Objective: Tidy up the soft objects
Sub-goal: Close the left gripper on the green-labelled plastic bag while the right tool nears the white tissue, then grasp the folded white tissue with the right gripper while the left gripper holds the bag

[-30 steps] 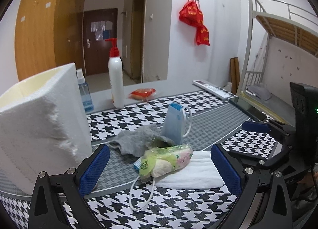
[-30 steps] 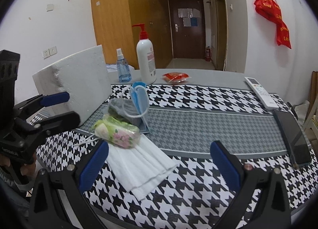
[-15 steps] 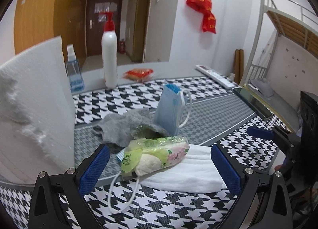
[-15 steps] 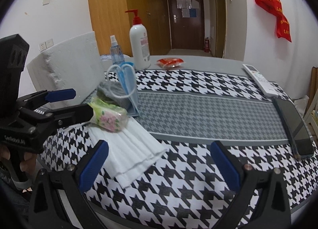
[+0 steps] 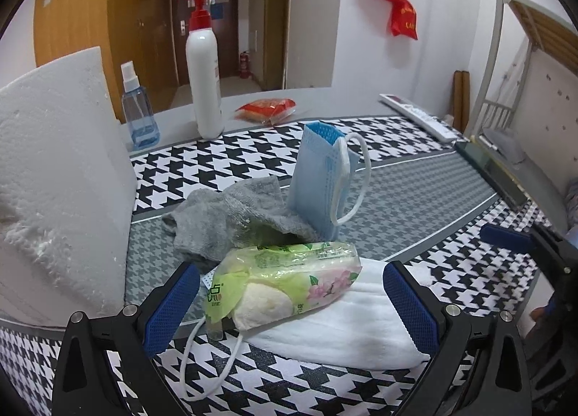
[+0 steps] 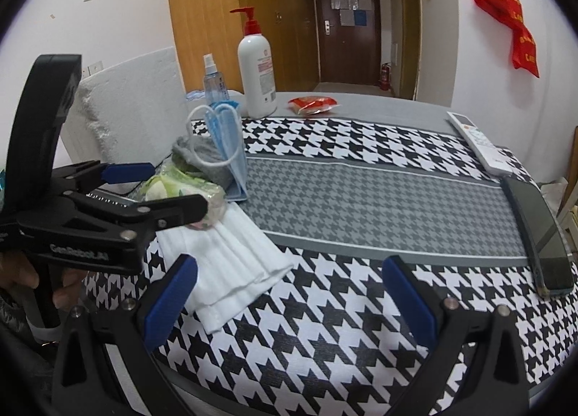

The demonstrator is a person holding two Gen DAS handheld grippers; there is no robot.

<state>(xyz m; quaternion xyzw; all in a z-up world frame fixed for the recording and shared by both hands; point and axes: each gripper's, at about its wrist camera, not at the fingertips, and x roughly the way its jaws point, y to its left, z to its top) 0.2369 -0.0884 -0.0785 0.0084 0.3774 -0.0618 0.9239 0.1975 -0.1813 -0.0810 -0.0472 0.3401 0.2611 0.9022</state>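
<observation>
A green tissue pack (image 5: 281, 282) lies on a folded white towel (image 5: 346, 325) near the table's front edge. Behind it are a crumpled grey sock (image 5: 231, 217) and a folded blue face mask (image 5: 321, 181) standing upright. My left gripper (image 5: 289, 304) is open, its blue pads on either side of the tissue pack, not touching it. In the right wrist view the same gripper (image 6: 151, 185) straddles the pack (image 6: 180, 192) beside the towel (image 6: 231, 264), sock (image 6: 202, 156) and mask (image 6: 225, 138). My right gripper (image 6: 289, 300) is open and empty over the front of the table.
A white foam block (image 5: 61, 177) stands at the left. A white pump bottle (image 5: 204, 80), a blue spray bottle (image 5: 137, 116) and a red packet (image 5: 265, 109) sit at the back. A remote (image 6: 477, 141) and a phone (image 6: 538, 232) lie at the right.
My left gripper has moved forward and lower towards the soft pile, so the tissue pack now sits between its open pads. The right gripper has drifted slightly closer to the table.
</observation>
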